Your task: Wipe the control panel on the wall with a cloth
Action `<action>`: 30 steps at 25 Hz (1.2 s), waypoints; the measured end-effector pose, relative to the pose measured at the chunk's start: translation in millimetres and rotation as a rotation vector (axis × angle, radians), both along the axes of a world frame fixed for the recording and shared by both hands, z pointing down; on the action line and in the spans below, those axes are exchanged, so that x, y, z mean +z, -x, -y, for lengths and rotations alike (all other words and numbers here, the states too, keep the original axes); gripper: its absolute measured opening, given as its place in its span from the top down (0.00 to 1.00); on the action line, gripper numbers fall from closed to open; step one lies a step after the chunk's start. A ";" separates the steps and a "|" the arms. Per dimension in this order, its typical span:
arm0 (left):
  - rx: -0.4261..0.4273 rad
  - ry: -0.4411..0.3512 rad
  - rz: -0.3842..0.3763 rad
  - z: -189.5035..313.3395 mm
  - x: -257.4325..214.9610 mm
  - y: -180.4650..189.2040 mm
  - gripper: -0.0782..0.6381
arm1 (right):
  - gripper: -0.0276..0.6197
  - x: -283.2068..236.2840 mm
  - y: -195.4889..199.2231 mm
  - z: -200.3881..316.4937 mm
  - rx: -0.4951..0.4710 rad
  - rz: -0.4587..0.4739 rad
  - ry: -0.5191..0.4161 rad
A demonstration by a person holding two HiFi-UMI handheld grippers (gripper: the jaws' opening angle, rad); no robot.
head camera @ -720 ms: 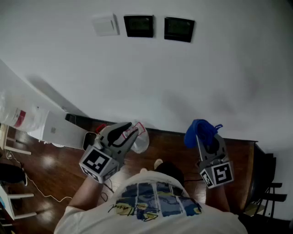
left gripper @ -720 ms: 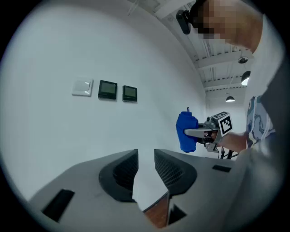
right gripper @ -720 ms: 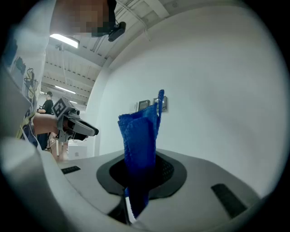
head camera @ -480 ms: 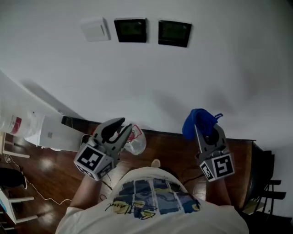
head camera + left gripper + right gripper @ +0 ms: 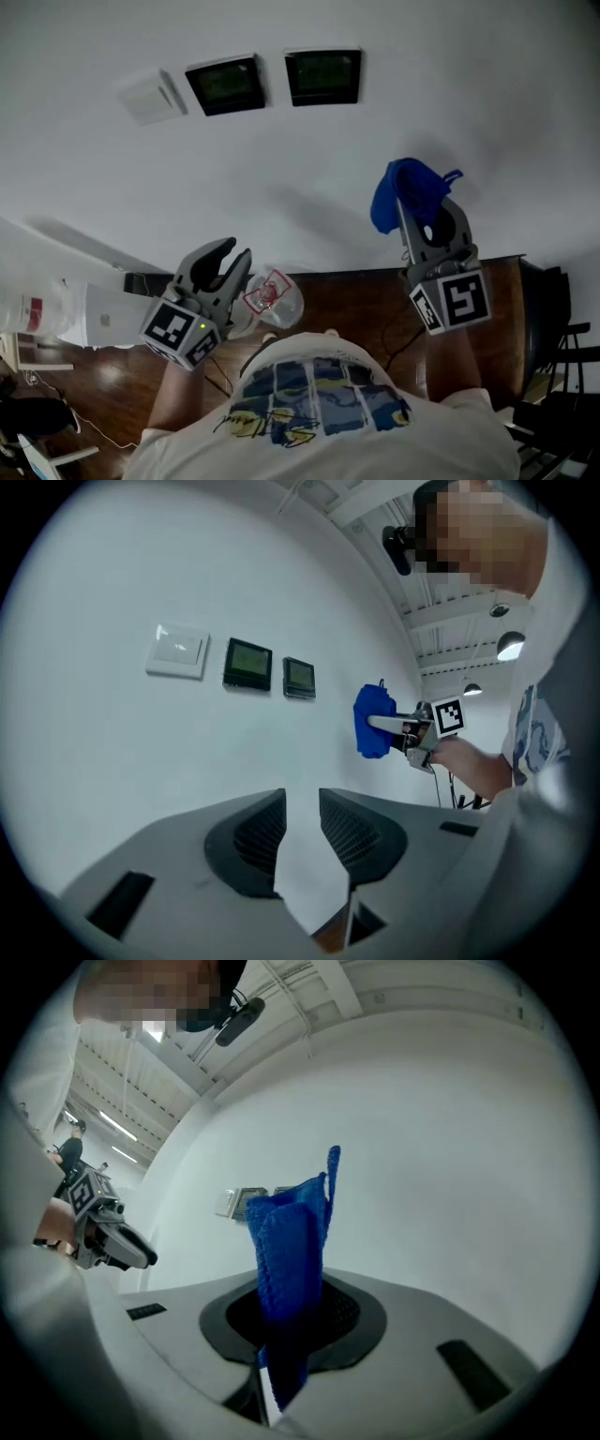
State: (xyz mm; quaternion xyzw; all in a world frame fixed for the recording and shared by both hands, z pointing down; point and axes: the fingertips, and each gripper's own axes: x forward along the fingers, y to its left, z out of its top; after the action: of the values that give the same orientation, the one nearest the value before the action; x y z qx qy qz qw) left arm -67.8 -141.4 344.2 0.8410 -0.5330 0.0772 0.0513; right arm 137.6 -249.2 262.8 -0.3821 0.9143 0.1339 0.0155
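The right gripper (image 5: pixel 418 221) has its jaws shut tight on a blue knitted cloth (image 5: pixel 401 190). The cloth sticks up near the white wall (image 5: pixel 487 103), to the right of the panels and not on them. The left gripper (image 5: pixel 302 832) has its jaws a little apart, with nothing in them. To wipe well, I think the cloth should go left and press flat and softly. There are two dark square control panels (image 5: pixel 225 84) (image 5: pixel 323 77), one white switch plate (image 5: pixel 150 96), one cloth and two grippers.

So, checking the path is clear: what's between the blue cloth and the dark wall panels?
Only bare white wall lies between the blue cloth and the nearer dark panel, per the head view.
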 end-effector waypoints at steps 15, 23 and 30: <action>0.155 0.045 -0.072 -15.6 27.6 67.8 0.77 | 0.84 -87.2 66.3 67.3 0.311 0.107 -0.075; 0.205 0.078 -0.078 -33.0 44.1 91.2 0.77 | 0.84 -92.4 102.1 48.0 0.351 0.085 -0.101; 0.211 0.070 -0.074 -47.3 47.5 107.4 0.77 | 0.84 -101.6 158.0 24.8 0.260 0.074 -0.129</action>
State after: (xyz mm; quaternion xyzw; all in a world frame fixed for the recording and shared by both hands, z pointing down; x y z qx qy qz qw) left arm -175.1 -94.0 391.8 0.8924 -0.4363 0.0696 0.0922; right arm -20.4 -274.0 161.3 -0.5001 0.8453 0.1791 0.0563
